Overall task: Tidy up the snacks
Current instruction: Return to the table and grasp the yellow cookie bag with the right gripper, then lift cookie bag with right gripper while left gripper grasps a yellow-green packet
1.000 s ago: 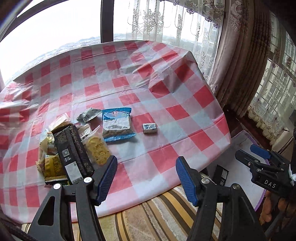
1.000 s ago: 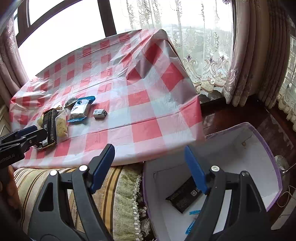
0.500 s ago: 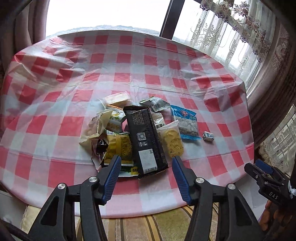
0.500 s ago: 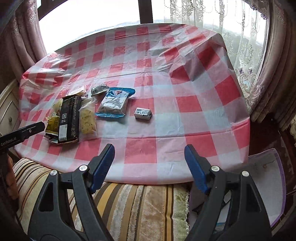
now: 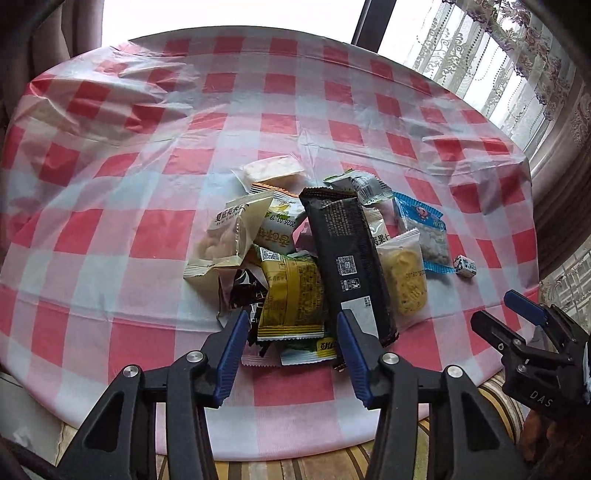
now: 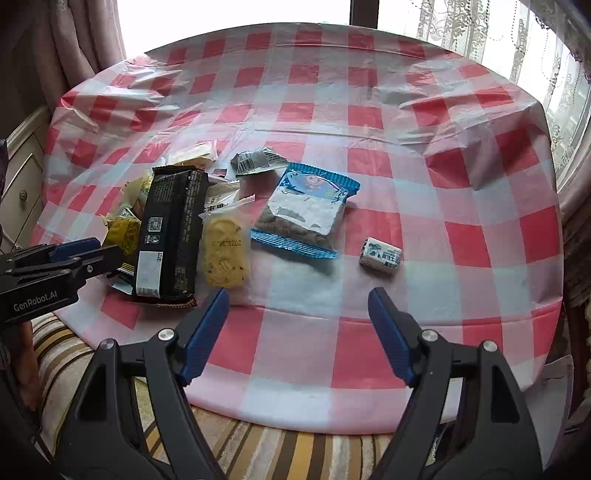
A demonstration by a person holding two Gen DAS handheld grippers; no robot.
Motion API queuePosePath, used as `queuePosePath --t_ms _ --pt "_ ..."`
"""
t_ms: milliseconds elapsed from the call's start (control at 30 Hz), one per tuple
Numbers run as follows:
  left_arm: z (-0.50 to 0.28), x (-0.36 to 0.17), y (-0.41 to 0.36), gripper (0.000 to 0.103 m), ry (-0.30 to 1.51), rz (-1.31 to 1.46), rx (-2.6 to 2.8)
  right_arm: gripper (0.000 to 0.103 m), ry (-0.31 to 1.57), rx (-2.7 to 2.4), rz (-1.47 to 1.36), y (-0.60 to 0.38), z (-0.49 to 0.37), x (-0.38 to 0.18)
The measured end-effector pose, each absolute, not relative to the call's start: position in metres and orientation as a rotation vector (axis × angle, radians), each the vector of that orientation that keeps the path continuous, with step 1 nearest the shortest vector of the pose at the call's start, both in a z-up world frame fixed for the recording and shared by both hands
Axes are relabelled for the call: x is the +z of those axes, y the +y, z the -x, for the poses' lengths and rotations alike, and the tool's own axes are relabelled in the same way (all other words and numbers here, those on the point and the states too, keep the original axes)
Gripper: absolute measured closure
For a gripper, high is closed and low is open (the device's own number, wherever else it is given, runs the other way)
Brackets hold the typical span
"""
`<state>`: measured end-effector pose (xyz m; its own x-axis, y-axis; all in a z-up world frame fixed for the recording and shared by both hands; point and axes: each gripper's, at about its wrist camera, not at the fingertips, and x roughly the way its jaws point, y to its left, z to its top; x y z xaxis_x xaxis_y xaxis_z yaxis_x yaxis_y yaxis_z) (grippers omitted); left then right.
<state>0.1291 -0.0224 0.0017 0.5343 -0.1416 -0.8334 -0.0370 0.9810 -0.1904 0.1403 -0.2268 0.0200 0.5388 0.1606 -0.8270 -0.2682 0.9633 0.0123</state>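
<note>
The checked tablecloth (image 6: 369,332) bears nearly all the snacks: a heap (image 5: 295,266) topped by a long black packet (image 5: 347,258), then a blue bag (image 6: 306,210), then a small wrapped candy (image 6: 380,256). Sorting looks barely begun. The left gripper (image 5: 291,343) has just been narrowing over the heap's near edge, pinching nothing yet; the right gripper (image 6: 295,332) hangs spread and empty.

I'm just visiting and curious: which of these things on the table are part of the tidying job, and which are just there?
Part of the job:
- black packet
- yellow biscuit
- blue bag
- small white sweet
- yellow packet
- left tool, right tool

Just there:
- checked cloth
- curtains
- striped cushion
</note>
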Motion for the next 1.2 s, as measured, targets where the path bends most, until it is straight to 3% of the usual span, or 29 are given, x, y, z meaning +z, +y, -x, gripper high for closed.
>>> queuePosePath --t_ms 433,567,633,700,800,867,1000,1200 --pt "-0.153 -0.019 -0.020 0.053 1.065 0.181 -0.056 0.023 1.025 0.303 0.175 -0.184 -0.175 -0.007" --pt "-0.155 -0.021 -0.020 0.062 1.058 0.181 -0.054 0.023 1.039 0.297 0.176 -0.182 -0.181 -0.012" --pt "-0.154 -0.020 -0.018 0.072 1.048 0.188 -0.048 0.024 1.044 0.295 0.192 -0.178 -0.183 -0.015" --pt "-0.152 -0.019 -0.016 0.080 1.037 0.198 -0.048 0.032 1.053 0.304 0.195 -0.176 -0.184 -0.018" --pt "-0.150 -0.019 -0.015 0.083 1.027 0.211 -0.062 0.055 1.059 0.298 0.187 -0.178 -0.185 -0.019" --pt "-0.149 -0.017 -0.015 0.085 1.020 0.219 -0.072 0.063 1.053 0.292 0.180 -0.180 -0.184 -0.018" --pt "-0.146 -0.014 -0.015 0.090 1.008 0.230 -0.090 0.064 1.042 0.286 0.176 -0.182 -0.182 -0.015" --pt "-0.145 -0.012 -0.009 0.086 1.006 0.270 -0.097 0.064 1.019 0.270 0.132 -0.193 -0.177 -0.008"
